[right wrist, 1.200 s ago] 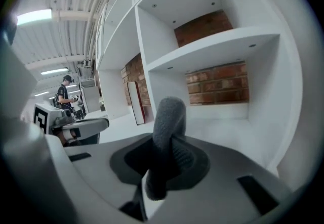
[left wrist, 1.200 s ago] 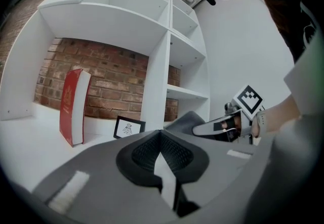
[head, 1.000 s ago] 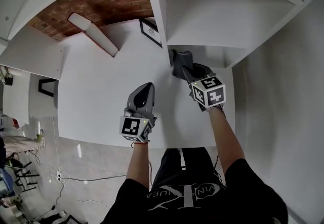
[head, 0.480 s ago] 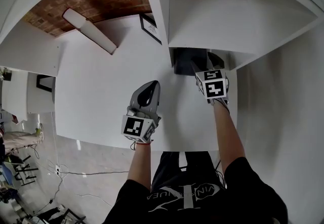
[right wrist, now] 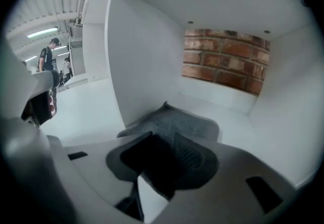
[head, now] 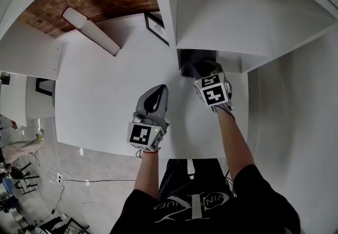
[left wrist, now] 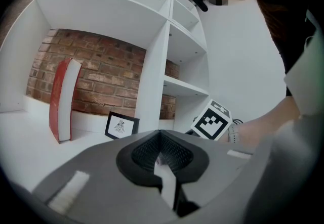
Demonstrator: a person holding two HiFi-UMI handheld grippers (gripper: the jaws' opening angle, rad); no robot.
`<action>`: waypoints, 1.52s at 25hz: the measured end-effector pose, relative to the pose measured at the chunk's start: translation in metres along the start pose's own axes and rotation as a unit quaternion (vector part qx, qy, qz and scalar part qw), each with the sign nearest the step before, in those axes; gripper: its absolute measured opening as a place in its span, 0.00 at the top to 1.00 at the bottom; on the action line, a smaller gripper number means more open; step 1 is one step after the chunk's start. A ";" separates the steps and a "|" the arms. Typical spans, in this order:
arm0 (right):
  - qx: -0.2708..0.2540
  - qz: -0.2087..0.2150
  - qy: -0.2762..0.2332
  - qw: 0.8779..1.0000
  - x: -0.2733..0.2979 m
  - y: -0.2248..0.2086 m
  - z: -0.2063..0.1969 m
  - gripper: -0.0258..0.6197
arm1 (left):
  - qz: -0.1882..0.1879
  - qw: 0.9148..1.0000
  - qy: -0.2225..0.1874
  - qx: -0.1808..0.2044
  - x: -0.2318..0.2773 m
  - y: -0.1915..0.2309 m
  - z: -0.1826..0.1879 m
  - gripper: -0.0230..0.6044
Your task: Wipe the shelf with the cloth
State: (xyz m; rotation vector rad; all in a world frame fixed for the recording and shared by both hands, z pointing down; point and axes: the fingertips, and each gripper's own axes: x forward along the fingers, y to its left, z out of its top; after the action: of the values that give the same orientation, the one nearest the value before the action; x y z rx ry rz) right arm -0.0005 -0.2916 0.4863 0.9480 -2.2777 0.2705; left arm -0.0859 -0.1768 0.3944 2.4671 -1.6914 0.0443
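- left gripper (head: 157, 90) over the front edge of the shelf (head: 100, 95), jaws together, nothing between
- right gripper (right wrist: 163, 160) at the right compartment's mouth, jaws closing, cloth (right wrist: 174, 123) between them
- cloth in that compartment's front left corner, against the divider (head: 167, 13)
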 end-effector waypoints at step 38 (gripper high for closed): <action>-0.103 -0.165 0.086 0.977 -0.038 -0.082 -0.043 0.91 | -0.037 0.999 -0.012 0.018 0.042 -0.035 -0.025 0.95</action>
State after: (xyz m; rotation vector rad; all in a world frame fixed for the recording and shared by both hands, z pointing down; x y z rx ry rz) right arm 0.0977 -0.3117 0.4908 1.1262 -1.9122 -0.0267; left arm -0.0365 -0.1996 0.4195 2.5646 -1.6212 0.0376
